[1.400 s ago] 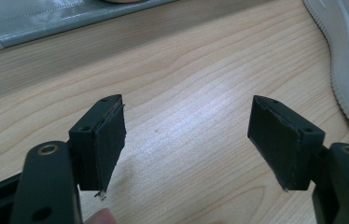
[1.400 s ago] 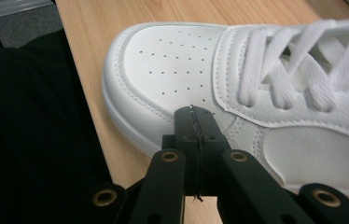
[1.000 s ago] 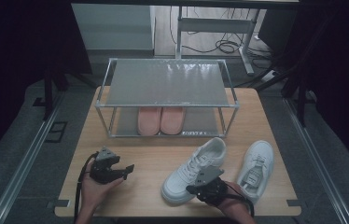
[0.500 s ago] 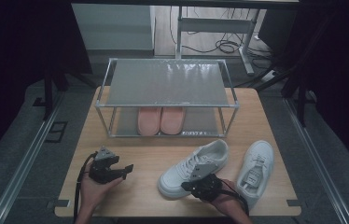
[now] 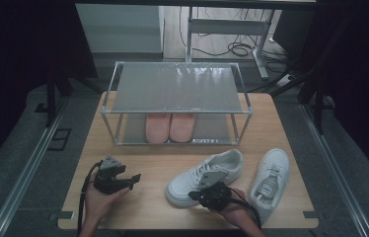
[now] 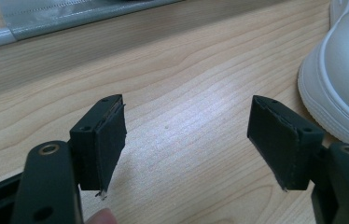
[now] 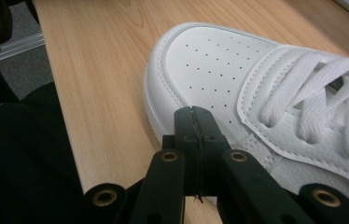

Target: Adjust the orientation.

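The nearer white sneaker (image 5: 206,177) lies on the wooden bench (image 5: 148,163) in front of the rack, its toe pointing toward the person's left and its heel angled back toward the rack's right leg. The right claw (image 5: 203,193) sits low against the sneaker's near side, just behind the toe box; in the right gripper view its jaws are pressed flat together with nothing between them, the closed tip touching or all but touching the sidewall of the sneaker (image 7: 238,79). Closed like that, it reads as a pushing tool more than a grasp, likely nudging the shoe round to line it up.

The second white sneaker (image 5: 270,178) rests sole-down just beside the right hand, toe toward the person, apart from the first.

The left claw (image 5: 134,178) hovers low over bare bench well to the left, jaws spread wide and empty; in the left gripper view the sneaker's toe (image 6: 336,88) sits off to its right, so it looks poised to take the toe.

Behind stands a two-tier metal shoe rack (image 5: 177,89), top shelf bare, with pink slippers (image 5: 170,127) paired on the lower shelf.
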{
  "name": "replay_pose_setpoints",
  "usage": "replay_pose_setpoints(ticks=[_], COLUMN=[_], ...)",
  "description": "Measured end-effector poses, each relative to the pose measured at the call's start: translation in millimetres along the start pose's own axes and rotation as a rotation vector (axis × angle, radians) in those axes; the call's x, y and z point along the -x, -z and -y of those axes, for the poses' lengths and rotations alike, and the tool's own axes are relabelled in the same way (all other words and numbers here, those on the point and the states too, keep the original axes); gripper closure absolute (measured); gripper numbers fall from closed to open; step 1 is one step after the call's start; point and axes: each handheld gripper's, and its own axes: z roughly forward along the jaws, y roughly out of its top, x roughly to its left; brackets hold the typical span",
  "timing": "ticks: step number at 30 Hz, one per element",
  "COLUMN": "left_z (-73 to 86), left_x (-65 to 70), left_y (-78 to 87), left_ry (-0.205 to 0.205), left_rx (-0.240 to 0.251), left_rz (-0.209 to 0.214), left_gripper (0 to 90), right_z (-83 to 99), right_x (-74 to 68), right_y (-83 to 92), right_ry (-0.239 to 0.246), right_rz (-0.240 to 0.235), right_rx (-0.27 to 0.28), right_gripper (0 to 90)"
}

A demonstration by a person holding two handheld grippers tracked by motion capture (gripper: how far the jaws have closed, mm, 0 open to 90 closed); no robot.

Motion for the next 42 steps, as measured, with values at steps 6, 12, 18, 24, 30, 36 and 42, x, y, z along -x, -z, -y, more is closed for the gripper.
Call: replay_pose_setpoints(ticks=[6, 12, 18, 24, 30, 36, 42], left_z=[0.6, 1.2, 1.5, 2.0, 2.1, 2.3, 2.2], left_x=[-1.5, -1.9, -2.4, -2.4, -3.0, -2.9, -2.9], left_y=[-0.8, -2.0, -2.0, -3.1, -1.7, -1.4, -1.2], left_ry=[0.000, 0.001, 0.005, 0.008, 0.012, 0.012, 0.013], left_rx=[-0.003, -0.007, -0.011, -0.018, -0.013, -0.013, -0.013], left_rz=[-0.002, -0.001, -0.006, -0.013, -0.015, -0.014, -0.016], left_gripper=[28.4, 28.4, 28.5, 29.2, 29.3, 29.3, 29.4], right_z=[-5.1, -11.9, -19.0, -24.4, -29.5, -27.5, -16.1], right_x=[0.6, 3.6, 5.8, 9.0, 10.0, 7.8, 18.2], right_y=[-5.8, -13.1, -20.1, -26.0, -30.6, -12.3, 41.4], right_ry=[0.002, -0.001, 0.009, 0.008, 0.018, 0.027, -0.017], right_rz=[0.019, 0.033, 0.059, 0.077, 0.107, 0.140, 0.191], right_rx=[0.006, 0.014, 0.012, 0.017, 0.014, 0.044, 0.139], right_gripper=[90.0, 90.0, 90.0, 90.0, 90.0, 90.0, 90.0])
